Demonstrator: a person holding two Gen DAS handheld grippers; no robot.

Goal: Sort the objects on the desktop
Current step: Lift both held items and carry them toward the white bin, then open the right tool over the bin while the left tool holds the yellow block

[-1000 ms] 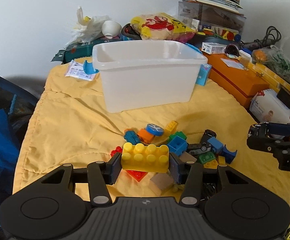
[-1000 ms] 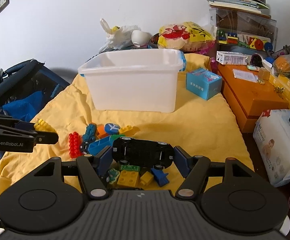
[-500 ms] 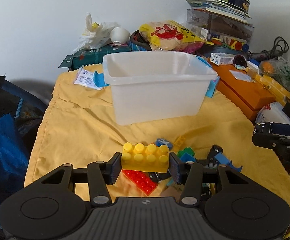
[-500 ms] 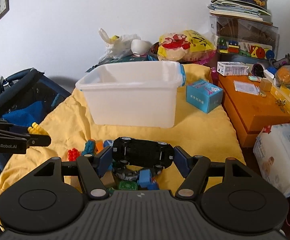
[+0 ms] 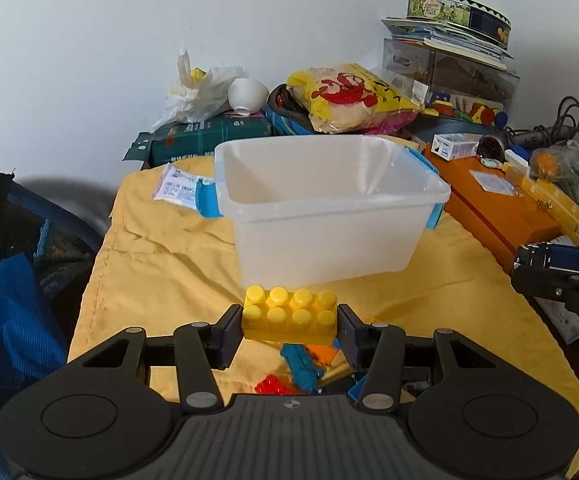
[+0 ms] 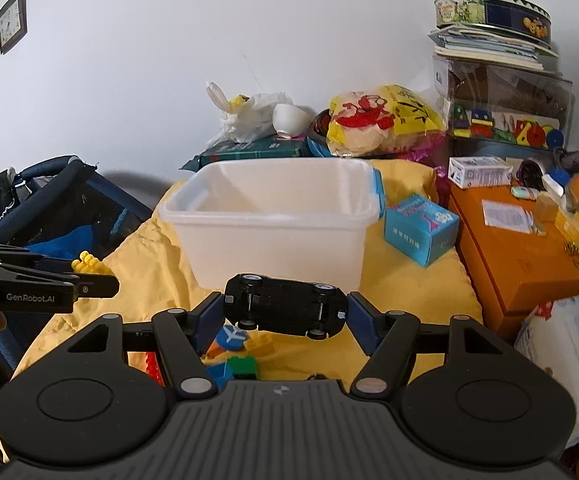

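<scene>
My left gripper [image 5: 289, 330] pinches the yellow building brick [image 5: 290, 313] by its short ends, low centre of frame; my right gripper [image 6: 285, 314] clamps the black toy car [image 6: 285, 310]. Both seem light, stiff, slippery plastic. The white storage bin [image 5: 329, 216] sits above, at centre.

Yellow brick [image 5: 290, 312] and black toy car [image 6: 285, 306] now higher, nearer the white bin [image 5: 329, 216].

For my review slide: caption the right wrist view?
Right gripper holds a black toy car upside down before the white bin.
</scene>
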